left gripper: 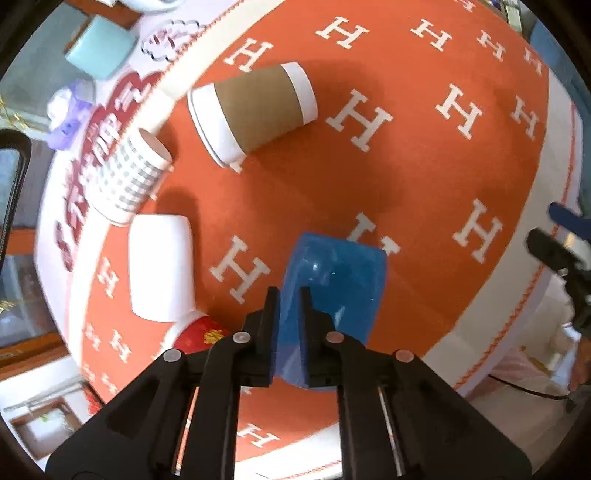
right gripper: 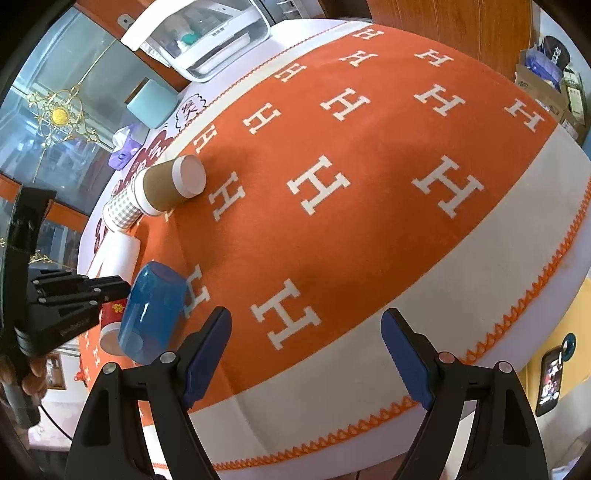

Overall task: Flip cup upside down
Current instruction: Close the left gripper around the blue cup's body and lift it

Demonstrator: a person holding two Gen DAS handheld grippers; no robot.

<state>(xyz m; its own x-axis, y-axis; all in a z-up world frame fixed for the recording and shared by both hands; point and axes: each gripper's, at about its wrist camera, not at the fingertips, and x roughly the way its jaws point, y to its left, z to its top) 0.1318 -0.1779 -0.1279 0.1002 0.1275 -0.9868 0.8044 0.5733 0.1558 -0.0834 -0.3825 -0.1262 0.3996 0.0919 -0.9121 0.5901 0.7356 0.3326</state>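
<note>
A translucent blue plastic cup point(left gripper: 338, 280) is held by my left gripper point(left gripper: 290, 295), whose jaws are shut on its wall near the rim. The cup is tipped over, its base pointing away and its open mouth toward the gripper. In the right wrist view the blue cup point(right gripper: 155, 306) hangs tilted just above the orange cloth at the left, with the left gripper point(right gripper: 123, 290) clamped on it from the left. My right gripper point(right gripper: 306, 332) is open and empty over the cloth's near white border.
A brown-sleeved paper cup point(left gripper: 255, 107) lies on its side. A checked cup point(left gripper: 129, 177), a white cup point(left gripper: 160, 266) and a red cup point(left gripper: 199, 332) stand close by. A teal box point(left gripper: 99, 48), a clear bin point(right gripper: 199, 33) and a phone point(right gripper: 552, 380) are around the table.
</note>
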